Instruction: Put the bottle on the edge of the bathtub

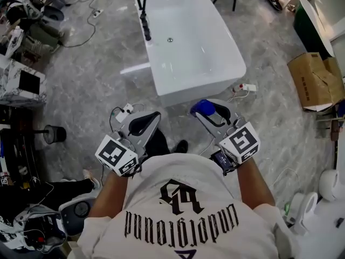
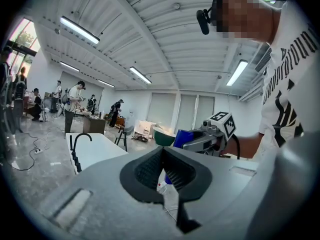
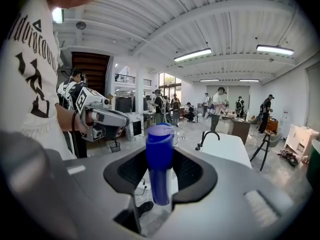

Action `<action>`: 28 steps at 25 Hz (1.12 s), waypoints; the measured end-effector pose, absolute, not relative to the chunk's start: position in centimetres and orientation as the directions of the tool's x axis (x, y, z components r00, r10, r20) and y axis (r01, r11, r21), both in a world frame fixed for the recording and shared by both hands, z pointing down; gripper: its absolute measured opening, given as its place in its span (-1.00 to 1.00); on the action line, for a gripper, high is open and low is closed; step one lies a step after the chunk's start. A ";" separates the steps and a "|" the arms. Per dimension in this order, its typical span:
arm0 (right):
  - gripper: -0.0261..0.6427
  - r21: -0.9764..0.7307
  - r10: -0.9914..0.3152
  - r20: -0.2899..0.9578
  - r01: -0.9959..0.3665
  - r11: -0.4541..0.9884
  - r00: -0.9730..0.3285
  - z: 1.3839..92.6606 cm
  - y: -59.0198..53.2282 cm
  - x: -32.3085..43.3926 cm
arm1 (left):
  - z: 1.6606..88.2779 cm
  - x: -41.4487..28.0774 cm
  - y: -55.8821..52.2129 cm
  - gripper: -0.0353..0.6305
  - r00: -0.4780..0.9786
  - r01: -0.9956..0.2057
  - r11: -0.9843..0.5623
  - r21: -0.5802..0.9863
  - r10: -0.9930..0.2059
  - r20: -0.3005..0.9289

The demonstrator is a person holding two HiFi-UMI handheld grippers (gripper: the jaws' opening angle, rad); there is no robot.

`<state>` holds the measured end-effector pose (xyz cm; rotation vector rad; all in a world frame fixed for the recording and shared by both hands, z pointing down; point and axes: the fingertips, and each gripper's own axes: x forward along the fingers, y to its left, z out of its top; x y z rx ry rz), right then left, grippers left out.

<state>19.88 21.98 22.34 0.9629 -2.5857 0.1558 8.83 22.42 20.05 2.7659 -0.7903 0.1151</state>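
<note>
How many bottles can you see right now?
1. The blue bottle stands upright, gripped between the jaws of the right gripper, just short of the white bathtub. More could be hidden in the clutter around the room.

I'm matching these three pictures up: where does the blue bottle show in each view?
Head view: blue bottle right of centre, in the right gripper, just short of the bathtub.
Left gripper view: right of centre, beyond the jaws, in the other gripper.
Right gripper view: dead centre, upright between the jaws.
Shared landmark: the white bathtub's black faucet.
</note>
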 end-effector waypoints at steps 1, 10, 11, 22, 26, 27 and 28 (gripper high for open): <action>-0.47 0.029 -0.611 0.386 -0.652 0.757 -0.692 22.4 21.2 19.5 | 20.3 8.4 21.6 -0.88 0.851 -0.526 -0.819 0.228 -0.506 0.144; -0.47 0.001 -0.607 0.428 -0.672 0.741 -0.669 25.0 12.9 16.1 | 23.4 4.8 12.2 -0.88 0.850 -0.527 -0.808 0.263 -0.495 0.181; -0.47 -0.003 -0.605 0.432 -0.672 0.741 -0.669 25.4 12.1 15.7 | 23.8 4.4 11.4 -0.88 0.850 -0.526 -0.807 0.269 -0.492 0.187; -0.47 -0.016 -0.562 0.521 -0.665 0.746 -0.643 31.1 0.9 8.7 | 28.2 -1.8 -0.6 -0.88 0.862 -0.505 -0.800 0.323 -0.450 0.232; -0.47 -0.005 -0.555 0.550 -0.667 0.745 -0.624 32.9 -1.9 6.7 | 29.5 -3.6 -3.7 -0.88 0.873 -0.484 -0.808 0.337 -0.420 0.247; -0.47 -0.002 -0.555 0.554 -0.667 0.745 -0.621 33.2 -2.6 6.3 | 29.9 -3.8 -4.3 -0.88 0.878 -0.475 -0.812 0.339 -0.408 0.252; -0.47 0.001 -0.554 0.556 -0.667 0.745 -0.619 33.7 -3.2 6.0 | 30.5 -3.8 -4.7 -0.88 0.883 -0.463 -0.818 0.340 -0.392 0.258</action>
